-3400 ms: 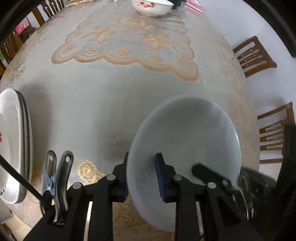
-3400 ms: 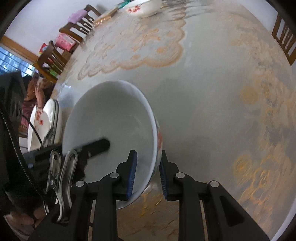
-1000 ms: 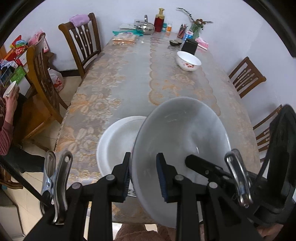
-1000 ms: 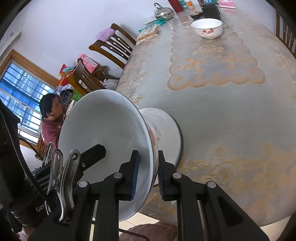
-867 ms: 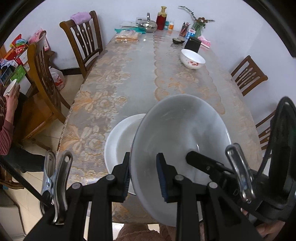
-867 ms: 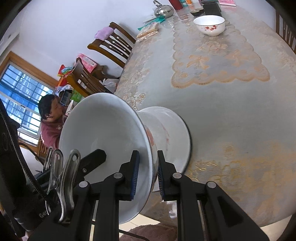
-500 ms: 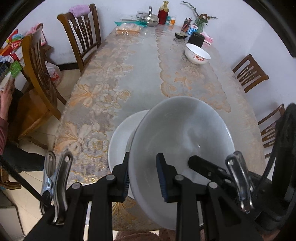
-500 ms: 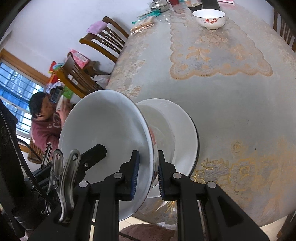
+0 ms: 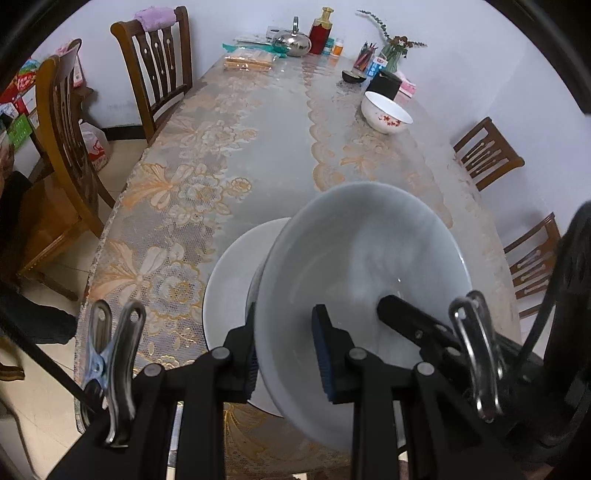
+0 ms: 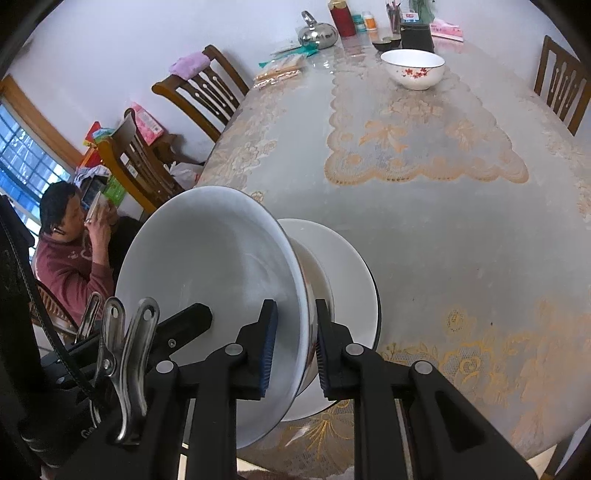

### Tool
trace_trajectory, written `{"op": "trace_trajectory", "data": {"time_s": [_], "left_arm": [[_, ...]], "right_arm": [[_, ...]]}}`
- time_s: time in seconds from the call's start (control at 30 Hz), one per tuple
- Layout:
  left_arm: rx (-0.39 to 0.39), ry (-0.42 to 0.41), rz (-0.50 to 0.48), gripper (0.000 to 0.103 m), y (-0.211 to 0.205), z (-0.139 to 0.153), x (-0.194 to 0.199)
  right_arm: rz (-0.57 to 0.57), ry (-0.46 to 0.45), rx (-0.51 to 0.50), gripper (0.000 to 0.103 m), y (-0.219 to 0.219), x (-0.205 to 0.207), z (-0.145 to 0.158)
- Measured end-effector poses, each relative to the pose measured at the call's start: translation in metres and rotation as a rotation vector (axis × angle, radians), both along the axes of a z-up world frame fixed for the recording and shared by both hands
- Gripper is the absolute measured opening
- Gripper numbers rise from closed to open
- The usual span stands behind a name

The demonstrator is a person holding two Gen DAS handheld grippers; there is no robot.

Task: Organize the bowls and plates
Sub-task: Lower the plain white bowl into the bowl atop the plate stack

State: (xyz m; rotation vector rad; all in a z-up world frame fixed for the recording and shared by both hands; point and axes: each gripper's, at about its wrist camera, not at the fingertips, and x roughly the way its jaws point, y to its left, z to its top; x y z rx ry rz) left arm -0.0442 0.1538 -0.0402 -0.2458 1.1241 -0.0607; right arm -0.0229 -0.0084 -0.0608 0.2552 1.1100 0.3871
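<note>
White walls closed in a long dining table [image 9: 266, 155] under a lace cloth with orange flowers. Four wooden chairs showed in the left wrist view, two at upper left and two at the right edge; a purple cloth hung over the farthest one [image 9: 153, 79].

Two bowls were in sight. One large white bowl [image 9: 362, 258] filled the lower centre of both views, held between the two grippers. The left gripper [image 9: 284, 354] was clamped on the rim at the bowl's lower left, one blue pad inside and one outside. The right gripper [image 10: 293, 343] pinched the opposite rim the same way at the lower centre of its own view. The bowl was tipped, with its opening turned toward the cameras and its foot toward the table; in the right wrist view its rim ran from upper left to lower right. It hung over a white plate [image 9: 229, 291] lying flat near the table's near edge; whether there was one plate or more could not be told.

A second, smaller bowl with red blossoms [image 9: 386, 112] stood upright far up the table, at upper right. Beyond it stood one kettle [image 9: 293, 42], one red bottle [image 9: 320, 31] and one black box [image 9: 384, 84]. No writing could be read.

A seated person in a red top [image 10: 72, 254] was at the left of the right wrist view.
</note>
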Motion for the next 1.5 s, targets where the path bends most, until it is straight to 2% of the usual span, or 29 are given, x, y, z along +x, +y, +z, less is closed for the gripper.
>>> {"op": "trace_trajectory", "data": {"time_s": [0.23, 0.4, 0.93, 1.03, 1.1, 1.17, 1.27, 1.4, 1.5], "left_arm": [[-0.024, 0.019, 0.021, 0.026, 0.000, -0.005, 0.003], [-0.040, 0.020, 0.025, 0.026, 0.001, -0.005, 0.008], [-0.020, 0.004, 0.001, 0.026, -0.001, -0.005, 0.008], [-0.015, 0.004, 0.002, 0.026, -0.002, -0.005, 0.009], [-0.023, 0.004, 0.006, 0.027, -0.001, -0.005, 0.009], [-0.015, 0.007, 0.013, 0.024, 0.000, -0.006, 0.010], [0.008, 0.014, 0.014, 0.022, 0.000, -0.006, 0.011], [0.085, 0.007, -0.006, 0.019, -0.008, -0.004, 0.012], [0.108, 0.001, -0.016, 0.019, -0.010, -0.003, 0.013]], "right_arm": [[-0.019, 0.009, 0.003, 0.020, -0.003, -0.002, 0.003], [-0.010, 0.019, -0.041, 0.020, 0.001, 0.007, 0.004], [-0.022, 0.067, -0.022, 0.020, -0.005, 0.009, 0.009], [-0.011, 0.053, -0.052, 0.020, -0.001, 0.007, 0.011], [0.029, 0.007, -0.128, 0.020, 0.008, 0.006, 0.016], [0.092, -0.059, -0.267, 0.018, 0.024, 0.004, 0.020], [0.117, -0.080, -0.321, 0.018, 0.029, 0.003, 0.020], [0.113, -0.076, -0.344, 0.017, 0.027, 0.004, 0.016], [0.090, -0.056, -0.294, 0.016, 0.020, 0.009, 0.014]]}}
